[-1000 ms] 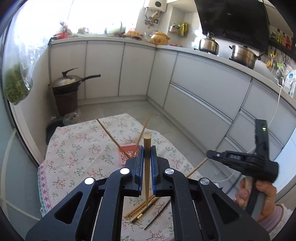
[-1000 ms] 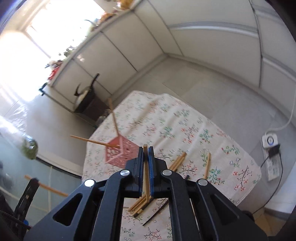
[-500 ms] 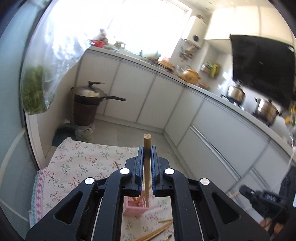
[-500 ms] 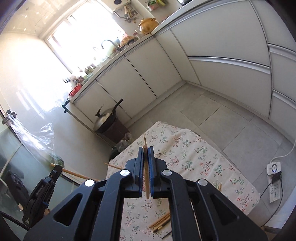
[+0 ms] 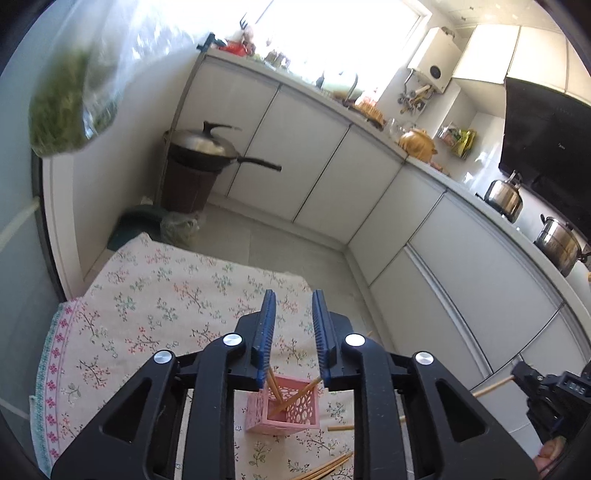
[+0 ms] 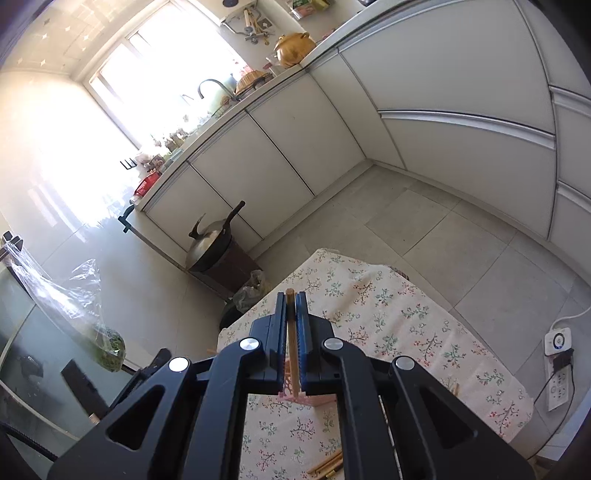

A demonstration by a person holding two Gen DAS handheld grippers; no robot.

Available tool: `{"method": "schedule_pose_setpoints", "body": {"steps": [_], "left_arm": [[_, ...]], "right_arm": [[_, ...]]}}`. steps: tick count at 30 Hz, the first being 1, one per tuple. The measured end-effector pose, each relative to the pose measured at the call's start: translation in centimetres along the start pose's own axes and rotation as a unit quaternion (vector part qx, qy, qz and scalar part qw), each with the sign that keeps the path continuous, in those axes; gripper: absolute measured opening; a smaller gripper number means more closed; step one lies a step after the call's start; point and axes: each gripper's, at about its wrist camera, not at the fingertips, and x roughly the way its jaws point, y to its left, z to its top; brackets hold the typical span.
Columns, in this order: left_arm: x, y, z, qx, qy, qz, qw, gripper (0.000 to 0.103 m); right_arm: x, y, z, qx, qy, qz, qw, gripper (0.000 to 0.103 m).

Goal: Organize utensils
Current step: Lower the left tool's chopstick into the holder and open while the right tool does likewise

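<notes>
Released since earlier, one chopstick (image 5: 275, 391) now stands in the pink basket (image 5: 284, 413) below the opened left gripper (image 5: 293, 328); another (image 6: 292, 350) is clamped by the right gripper (image 6: 292, 321), more left on the table (image 5: 147, 295).

Sunlit window (image 5: 343, 33) above white cabinets (image 5: 317, 173), grey tiled floor (image 6: 436, 229).

Pink holder (image 5: 283, 408) under left tool (image 5: 293, 339): chopsticks (image 5: 291, 398) lean across opening; tablecloth (image 5: 155, 295) beyond bare.
</notes>
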Motion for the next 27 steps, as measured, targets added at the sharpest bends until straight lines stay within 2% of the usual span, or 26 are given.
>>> {"method": "schedule_pose_setpoints", "body": {"steps": [4,11,15,17,19,23,25,27], "left_arm": [[-2.2,-0.2,0.5,0.01,-0.019,0.009,0.9997,0.031],[-2.6,-0.5,0.5,0.027,-0.018,0.01,0.9994,0.032],[-2.0,-0.6,0.2,0.031,-0.007,0.006,0.9995,0.032],[-2.3,-1.0,0.1,0.041,-0.007,0.0,0.9991,0.032],[-2.5,-1.4,-0.1,0.053,-0.01,-0.003,0.9986,0.034],[-3.0,-2.5,-1.0,0.073,-0.005,-0.007,0.9973,0.041],[-3.2,-3.2,-1.7,0.088,-0.003,-0.005,0.9961,0.045],[-3.3,-4.0,-2.4,0.105,0.001,0.002,0.9945,0.052]], "right_arm": [[1.2,0.8,0.2,-0.005,-0.005,-0.008,1.0,0.005],[5.6,0.6,-0.5,0.014,0.006,-0.027,1.0,0.005],[9.9,-0.9,-1.6,0.046,0.043,-0.036,0.997,0.008],[11.3,-1.7,-2.0,0.072,0.066,-0.026,0.995,0.008],[11.1,-1.3,-2.1,0.068,0.064,-0.02,0.995,0.008],[8.5,0.7,-2.5,0.012,0.037,-0.021,0.999,0.011],[6.8,1.3,-2.8,-0.012,0.023,-0.024,0.999,0.025],[5.5,1.7,-3.2,-0.038,0.013,-0.03,0.999,0.033]]}}
